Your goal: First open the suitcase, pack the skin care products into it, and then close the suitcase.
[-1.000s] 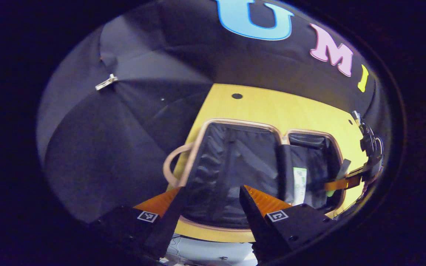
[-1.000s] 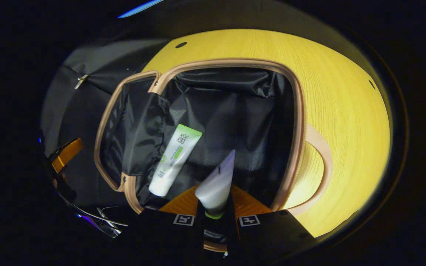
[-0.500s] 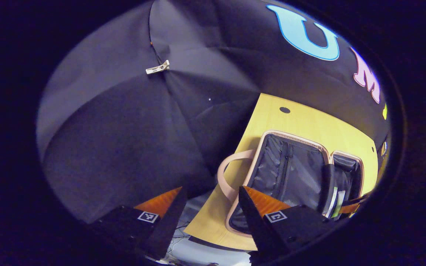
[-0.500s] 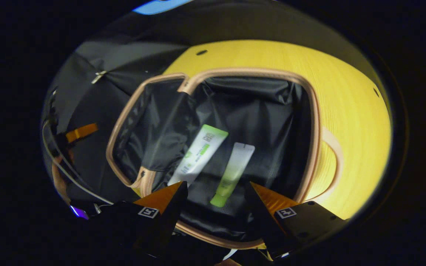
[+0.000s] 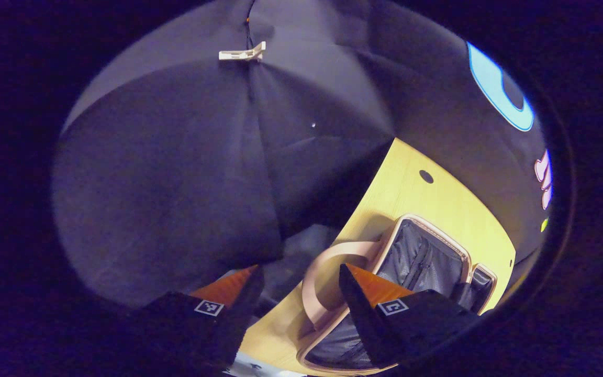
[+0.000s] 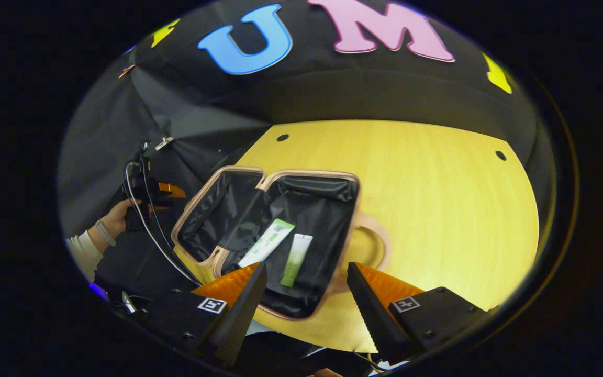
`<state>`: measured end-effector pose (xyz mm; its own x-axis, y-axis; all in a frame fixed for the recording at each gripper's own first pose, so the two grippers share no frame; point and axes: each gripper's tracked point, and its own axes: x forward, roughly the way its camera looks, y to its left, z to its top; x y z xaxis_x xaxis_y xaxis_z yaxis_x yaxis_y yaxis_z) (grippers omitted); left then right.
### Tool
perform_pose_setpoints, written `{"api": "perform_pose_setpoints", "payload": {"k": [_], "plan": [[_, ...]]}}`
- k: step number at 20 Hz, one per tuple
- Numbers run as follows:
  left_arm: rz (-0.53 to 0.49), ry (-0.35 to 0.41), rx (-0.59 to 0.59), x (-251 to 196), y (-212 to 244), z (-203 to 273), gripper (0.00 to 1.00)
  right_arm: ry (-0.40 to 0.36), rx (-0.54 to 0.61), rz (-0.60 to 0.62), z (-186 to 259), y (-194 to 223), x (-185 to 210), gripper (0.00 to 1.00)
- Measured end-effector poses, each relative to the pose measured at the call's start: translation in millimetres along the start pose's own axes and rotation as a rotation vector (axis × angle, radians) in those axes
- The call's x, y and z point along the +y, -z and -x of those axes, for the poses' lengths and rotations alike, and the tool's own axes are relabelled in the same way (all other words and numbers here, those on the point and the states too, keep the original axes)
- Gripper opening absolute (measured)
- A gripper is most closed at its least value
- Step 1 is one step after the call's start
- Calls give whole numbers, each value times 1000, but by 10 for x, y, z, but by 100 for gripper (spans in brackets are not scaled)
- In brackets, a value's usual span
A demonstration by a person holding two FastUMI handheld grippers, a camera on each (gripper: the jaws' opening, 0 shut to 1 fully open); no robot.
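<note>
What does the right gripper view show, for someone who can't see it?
An open suitcase lies on a yellow table, with two skin care tubes side by side inside. The open right gripper hovers near it, empty.

**Open suitcase on the desk, two tubes inside**

The suitcase (image 6: pixel 301 209) lies opened flat on the desk (image 6: pixel 427 209), toward its left edge. Its lid half (image 6: pixel 212 209) lies to the left and its main half to the right. In the main half, two tubes lie side by side: one tube (image 6: pixel 266 250) left, the other tube (image 6: pixel 295 253) just beside it on the right. The handle (image 6: pixel 377 246) juts from the suitcase's right side onto the desk
</note>
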<state>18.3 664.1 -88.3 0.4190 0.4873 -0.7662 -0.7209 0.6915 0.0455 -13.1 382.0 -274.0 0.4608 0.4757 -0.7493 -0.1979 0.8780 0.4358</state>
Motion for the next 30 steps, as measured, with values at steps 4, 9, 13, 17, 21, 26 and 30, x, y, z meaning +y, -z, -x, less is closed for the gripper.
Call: {"api": "perform_pose_setpoints", "payload": {"k": [4, 9, 13, 17, 21, 26, 30], "plan": [[0, 12, 131, -96, 161, -368, 87, 52, -8, -56, 155, 58, -266, 98], [2, 14, 214, -161, 322, -681, 45, 73, 3, -64, 270, 137, -337, 98], [-36, 111, 176, -331, 194, -378, 16, 61, -16, -63, 315, 101, -314, 97], [-86, 188, 74, -520, -61, 203, 10, 9, -29, -32, 299, -14, -211, 98], [-154, 291, -62, -952, -374, 1155, 8, -64, -53, 9, 282, -198, -96, 98], [-307, 416, -169, -1867, -316, 2160, 8, -135, -107, 56, 452, -367, -77, 97], [-429, 538, -197, -2866, 112, 2787, 8, -143, -118, 78, 713, -339, -372, 98]]}}
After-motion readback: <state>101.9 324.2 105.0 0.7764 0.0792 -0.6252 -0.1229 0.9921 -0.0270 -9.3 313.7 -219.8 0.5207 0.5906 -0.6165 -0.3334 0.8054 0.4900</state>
